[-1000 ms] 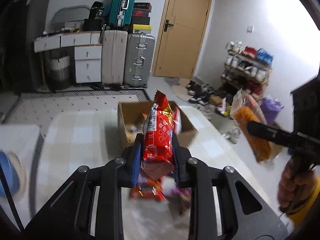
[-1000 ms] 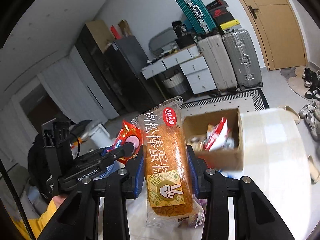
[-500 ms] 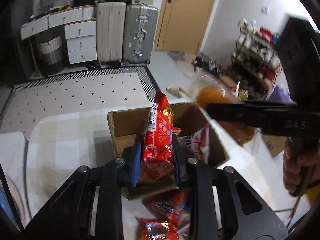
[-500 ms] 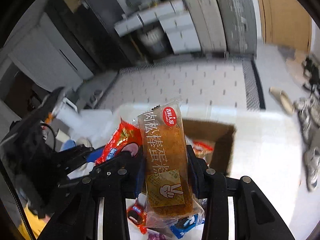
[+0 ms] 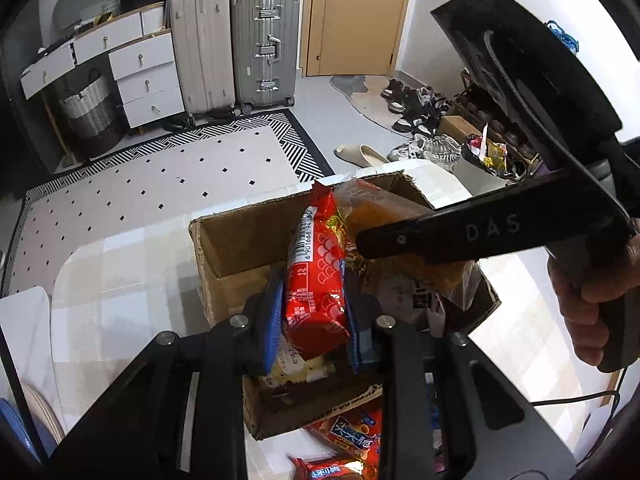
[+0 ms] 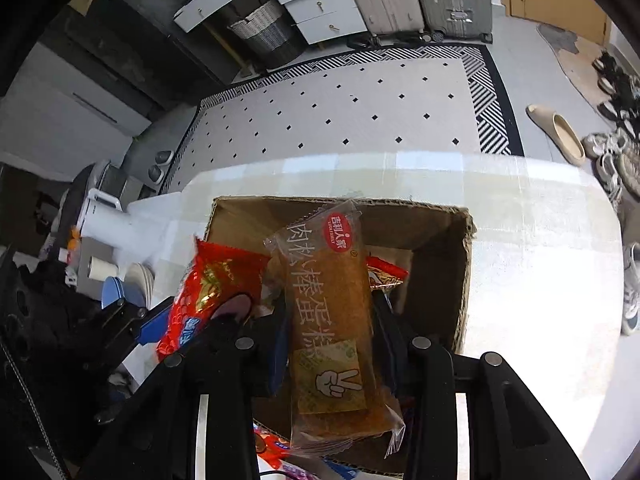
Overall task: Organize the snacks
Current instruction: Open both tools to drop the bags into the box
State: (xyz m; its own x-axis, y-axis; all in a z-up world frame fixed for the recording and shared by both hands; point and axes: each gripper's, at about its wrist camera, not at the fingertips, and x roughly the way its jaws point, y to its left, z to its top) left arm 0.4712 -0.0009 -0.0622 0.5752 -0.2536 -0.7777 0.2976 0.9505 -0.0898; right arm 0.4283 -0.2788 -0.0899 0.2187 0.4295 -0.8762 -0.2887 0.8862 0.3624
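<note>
My left gripper (image 5: 314, 312) is shut on a red snack packet (image 5: 316, 272) and holds it over the open cardboard box (image 5: 240, 240). My right gripper (image 6: 332, 332) is shut on a clear-wrapped brown cake bar (image 6: 328, 312) and holds it over the same box (image 6: 464, 280). The two packets hang side by side above the box opening. The cake bar (image 5: 384, 216) and right gripper also show in the left wrist view. The red packet (image 6: 212, 292) shows left of the cake bar in the right wrist view. Other snacks lie inside the box.
The box stands on a pale checked table (image 6: 540, 240). Loose snack packets (image 5: 348, 440) lie on the table in front of the box. A stack of plates (image 6: 136, 280) is at the left. Beyond the table are a rug, suitcases, drawers and shoes.
Both grippers have moved forward and down with their packets, from above the table to directly over the box opening. Both stay shut.
</note>
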